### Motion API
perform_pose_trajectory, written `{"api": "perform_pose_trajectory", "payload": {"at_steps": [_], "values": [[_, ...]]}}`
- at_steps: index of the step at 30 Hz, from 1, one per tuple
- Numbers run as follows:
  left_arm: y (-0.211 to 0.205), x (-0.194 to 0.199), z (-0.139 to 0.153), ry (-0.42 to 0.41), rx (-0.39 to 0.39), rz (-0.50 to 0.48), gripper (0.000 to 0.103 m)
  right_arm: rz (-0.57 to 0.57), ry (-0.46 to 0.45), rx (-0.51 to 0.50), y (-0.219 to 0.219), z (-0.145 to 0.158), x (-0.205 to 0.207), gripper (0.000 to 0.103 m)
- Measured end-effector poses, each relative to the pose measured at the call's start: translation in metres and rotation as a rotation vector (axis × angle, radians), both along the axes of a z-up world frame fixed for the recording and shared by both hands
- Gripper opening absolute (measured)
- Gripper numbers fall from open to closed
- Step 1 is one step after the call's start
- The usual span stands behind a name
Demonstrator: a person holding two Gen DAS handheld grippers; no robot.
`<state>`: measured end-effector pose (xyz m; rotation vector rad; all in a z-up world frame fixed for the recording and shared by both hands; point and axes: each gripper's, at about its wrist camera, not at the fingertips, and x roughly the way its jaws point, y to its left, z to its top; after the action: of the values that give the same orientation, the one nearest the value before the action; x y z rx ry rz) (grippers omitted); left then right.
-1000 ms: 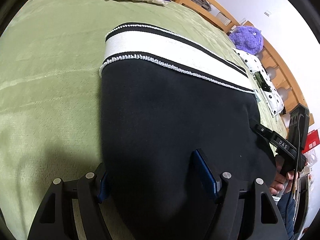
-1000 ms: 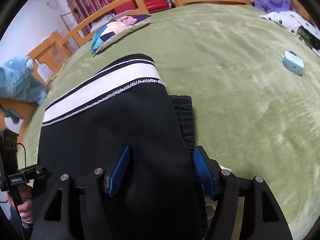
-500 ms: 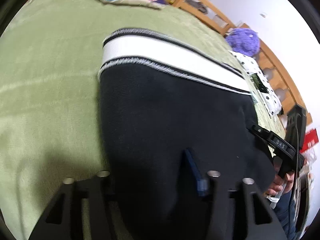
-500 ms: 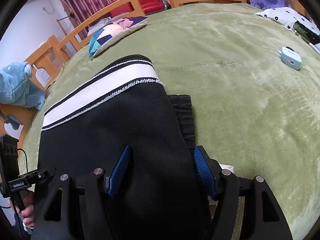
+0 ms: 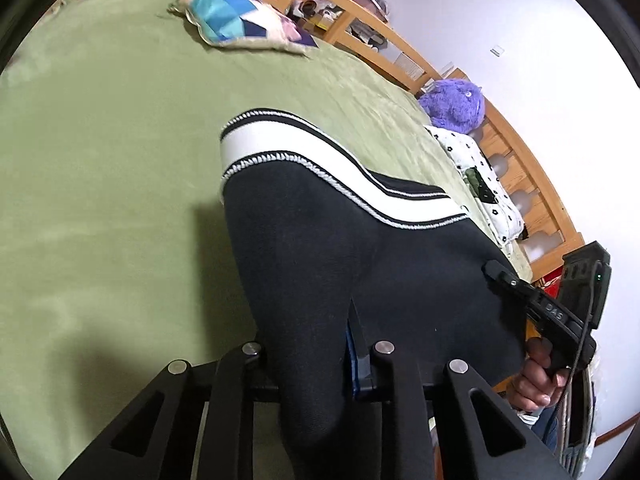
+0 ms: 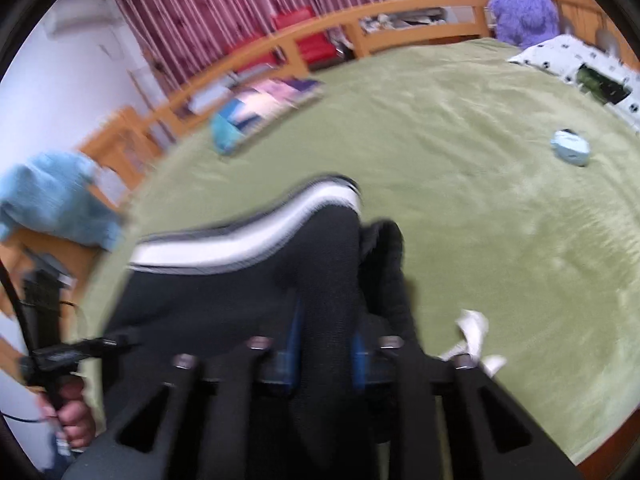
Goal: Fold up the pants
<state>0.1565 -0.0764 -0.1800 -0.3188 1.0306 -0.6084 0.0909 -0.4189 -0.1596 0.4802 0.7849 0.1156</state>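
green bed (image 5: 100, 184) in a room with a wooden rail, black pants (image 5: 340, 272) gripped at their near edge on both sides.

near the lens, the left gripper (image 5: 316, 360) is closing its jaws on a bunch of pants fabric; the right gripper (image 6: 324, 344) has its jaws clamped on the fabric too. the pants' white striped band (image 5: 280, 144) lies farther out on the bed. beyond are a patterned pillow (image 5: 240, 24) and a purple plush toy (image 5: 456, 104).
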Motion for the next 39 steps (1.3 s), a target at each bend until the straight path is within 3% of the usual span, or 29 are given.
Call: {"api": "perform_pose_trajectory", "payload": {"at_steps": [3,7,12,16,20,23,26,28,29,32,35,39], "values": [[0.04,0.002,0.016,-0.032,0.049,0.016,0.02,0.054,-0.012,-0.012,0.041,0.002,0.006,0.011],[0.087,0.004,0.028,-0.069,0.118,0.079,0.02,0.156,-0.009,0.06,0.089,-0.009,0.016,0.011],[0.111,0.011,0.002,0.014,0.139,0.126,0.022,0.223,0.0,0.001,0.134,-0.024,0.021,0.011],[0.103,-0.001,-0.016,0.027,0.237,0.144,0.031,0.191,0.063,-0.061,0.125,-0.043,0.02,0.014],[0.102,-0.02,-0.008,0.001,0.226,0.139,0.039,0.164,0.059,-0.076,0.115,-0.047,-0.004,0.015],[0.104,-0.04,0.001,-0.042,0.25,0.131,0.042,0.142,0.001,-0.018,0.114,-0.031,-0.022,0.01],[0.101,-0.057,0.004,-0.057,0.231,0.1,0.056,0.1,-0.024,-0.06,0.117,-0.033,-0.034,0.01],[0.099,-0.067,-0.001,-0.046,0.235,0.088,0.056,0.068,0.036,-0.11,0.12,-0.055,-0.031,0.018],[0.099,-0.073,-0.005,-0.05,0.255,0.093,0.056,0.052,0.018,-0.093,0.116,-0.058,-0.033,0.022],[0.1,-0.09,-0.019,-0.041,0.296,0.096,0.056,0.032,0.065,-0.076,0.106,-0.046,-0.041,0.033],[0.104,-0.105,-0.029,-0.061,0.3,0.13,0.06,0.012,0.013,-0.045,0.103,-0.027,-0.066,0.032],[0.103,-0.112,-0.037,-0.05,0.309,0.163,0.066,0.077,0.013,-0.183,0.132,-0.035,-0.084,0.032]]}}
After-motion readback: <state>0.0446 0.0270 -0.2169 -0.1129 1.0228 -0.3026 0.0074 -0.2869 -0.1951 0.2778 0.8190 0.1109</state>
